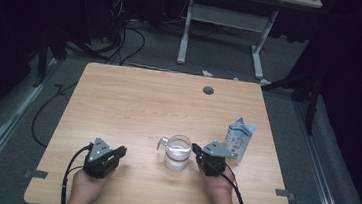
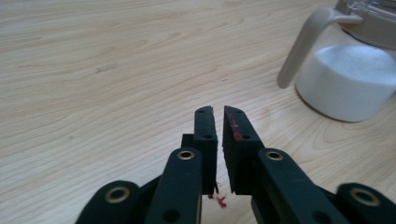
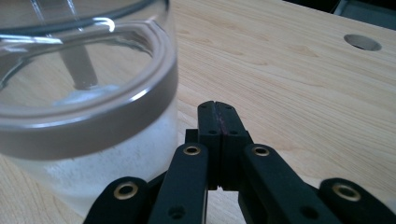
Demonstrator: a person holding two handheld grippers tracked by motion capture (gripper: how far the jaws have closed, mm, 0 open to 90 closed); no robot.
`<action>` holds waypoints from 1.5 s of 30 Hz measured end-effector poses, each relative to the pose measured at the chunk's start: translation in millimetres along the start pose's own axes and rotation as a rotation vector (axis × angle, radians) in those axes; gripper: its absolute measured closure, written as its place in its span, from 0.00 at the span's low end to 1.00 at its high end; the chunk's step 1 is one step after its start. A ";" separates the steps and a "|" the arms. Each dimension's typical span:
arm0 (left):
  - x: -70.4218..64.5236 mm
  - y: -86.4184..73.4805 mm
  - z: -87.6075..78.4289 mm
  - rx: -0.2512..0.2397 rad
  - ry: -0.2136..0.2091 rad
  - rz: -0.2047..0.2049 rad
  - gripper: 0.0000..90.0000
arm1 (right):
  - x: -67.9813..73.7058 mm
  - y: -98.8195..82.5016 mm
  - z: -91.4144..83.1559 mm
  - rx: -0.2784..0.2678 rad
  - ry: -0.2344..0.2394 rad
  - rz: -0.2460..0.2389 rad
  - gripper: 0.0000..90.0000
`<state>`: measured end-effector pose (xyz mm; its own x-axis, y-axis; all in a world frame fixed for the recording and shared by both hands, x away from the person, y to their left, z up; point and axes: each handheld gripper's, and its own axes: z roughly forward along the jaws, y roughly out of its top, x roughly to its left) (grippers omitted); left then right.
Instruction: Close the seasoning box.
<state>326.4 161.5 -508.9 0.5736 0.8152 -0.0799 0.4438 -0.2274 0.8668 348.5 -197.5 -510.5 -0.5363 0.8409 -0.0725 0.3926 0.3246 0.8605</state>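
High view has the left claw (image 1: 120,151) low over the tabletop (image 1: 134,97), well to the left of a clear jar (image 1: 178,152) holding white powder, while the right claw (image 1: 196,147) sits just beside the jar's right side. Beyond the right claw stands a blue-and-white carton (image 1: 238,138). Left gripper view shows its jaws slightly apart with nothing between them, red smears on one pad, the jar (image 2: 348,74) ahead to the right. Right gripper view shows its jaws pressed together on nothing, the jar (image 3: 88,116) close at left.
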 end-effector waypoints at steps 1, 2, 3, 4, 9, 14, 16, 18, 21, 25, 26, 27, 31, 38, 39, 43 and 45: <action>5.6 -0.3 -3.7 -0.004 0.006 -0.001 0.88 | 3.6 0.1 0.8 0.008 0.001 -0.016 1.00; 5.6 -0.3 -3.7 -0.004 0.006 -0.001 0.85 | 3.6 0.1 0.8 0.008 0.001 -0.016 1.00; 10.2 -1.6 -7.2 -0.013 0.017 -0.001 0.83 | 6.5 -0.7 0.7 0.014 0.000 -0.020 1.00; 10.2 -1.6 -7.2 -0.013 0.017 -0.001 0.81 | 7.3 -0.9 0.3 0.011 0.001 -0.022 1.00; 23.5 -11.0 -19.6 -0.025 0.048 -0.010 0.77 | 10.1 -1.7 -3.3 0.018 -0.007 -0.033 1.00; 30.5 -16.5 -25.1 -0.037 0.064 -0.034 0.75 | 13.2 -3.8 -7.3 0.023 -0.008 -0.035 1.00; 32.1 -18.3 -25.1 -0.036 0.074 -0.036 0.74 | 15.4 -4.8 -9.7 0.024 -0.006 -0.040 1.00; 33.1 -19.1 -24.8 -0.032 0.073 -0.036 0.73 | 17.7 -6.2 -11.7 0.020 -0.007 -0.038 1.00; 34.5 -19.7 -24.0 -0.034 0.074 -0.044 0.73 | 23.3 -9.4 -16.4 0.012 0.003 -0.041 1.00; 35.5 -19.3 -25.8 -0.041 0.074 -0.050 0.72 | 29.8 -11.5 -20.9 0.007 0.004 -0.040 1.00; 35.5 -19.3 -25.8 -0.041 0.074 -0.050 0.72 | 29.8 -11.5 -20.9 0.007 0.004 -0.040 1.00; 35.3 -19.6 -25.3 -0.040 0.071 -0.050 0.72 | 33.1 -12.4 -23.1 0.003 0.007 -0.042 1.00; 34.8 -20.2 -23.8 -0.035 0.069 -0.047 0.72 | 38.1 -13.7 -26.3 0.000 0.013 -0.043 1.00; 30.4 -21.1 -22.2 -0.027 0.066 -0.038 0.71 | 46.8 -15.5 -30.2 -0.006 0.026 -0.054 1.00; 30.4 -21.1 -22.2 -0.027 0.066 -0.038 0.71 | 46.8 -15.5 -30.2 -0.006 0.026 -0.054 1.00; 27.7 -21.0 -22.3 -0.029 0.061 -0.029 0.71 | 54.2 -16.9 -32.4 -0.006 0.044 -0.060 1.00; 27.0 -20.6 -21.8 -0.029 0.061 -0.026 0.71 | 58.3 -17.2 -33.9 -0.014 0.053 -0.065 1.00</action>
<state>317.7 199.8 -518.2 0.5183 0.8521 -0.0732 0.4376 -0.1907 0.8787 285.2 -168.7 -512.4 -0.5991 0.7941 -0.1022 0.3456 0.3717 0.8616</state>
